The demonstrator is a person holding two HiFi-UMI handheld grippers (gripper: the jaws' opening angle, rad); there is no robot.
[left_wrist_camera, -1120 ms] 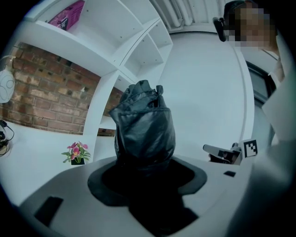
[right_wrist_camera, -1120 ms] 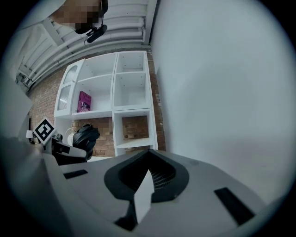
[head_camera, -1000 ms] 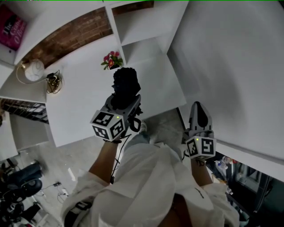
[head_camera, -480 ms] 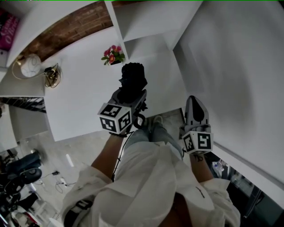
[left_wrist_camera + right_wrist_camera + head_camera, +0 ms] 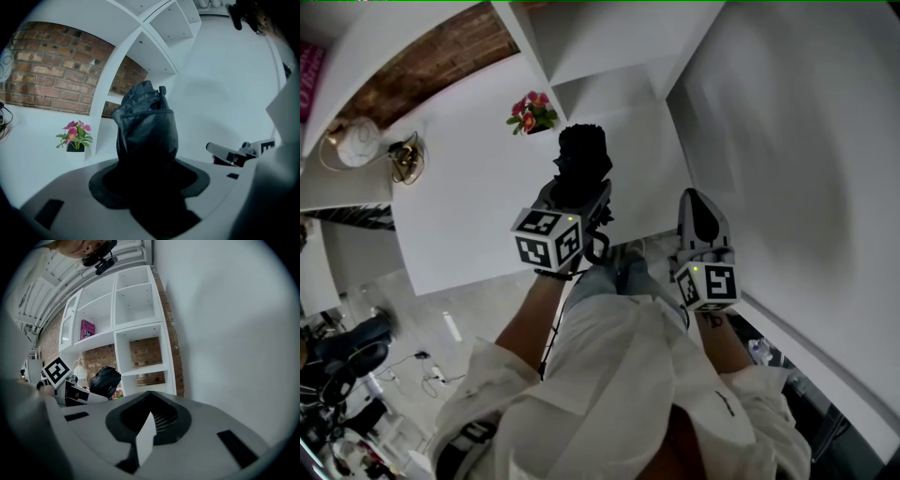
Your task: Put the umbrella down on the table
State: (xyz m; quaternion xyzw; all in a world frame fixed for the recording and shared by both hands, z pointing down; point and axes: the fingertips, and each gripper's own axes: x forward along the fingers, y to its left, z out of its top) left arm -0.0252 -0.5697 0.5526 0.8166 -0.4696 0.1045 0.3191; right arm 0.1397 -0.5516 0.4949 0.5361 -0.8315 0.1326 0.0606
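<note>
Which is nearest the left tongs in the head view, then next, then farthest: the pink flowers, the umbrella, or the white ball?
1. Umbrella: gripped in the left tongs.
2. Pink flowers: just beyond, slightly to the left.
3. White ball: far off at the left edge.

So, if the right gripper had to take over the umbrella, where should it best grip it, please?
The bundled canopy end of the umbrella, approached from the right gripper side: it juts free beyond the left gripper, which clamps the rest.
</note>
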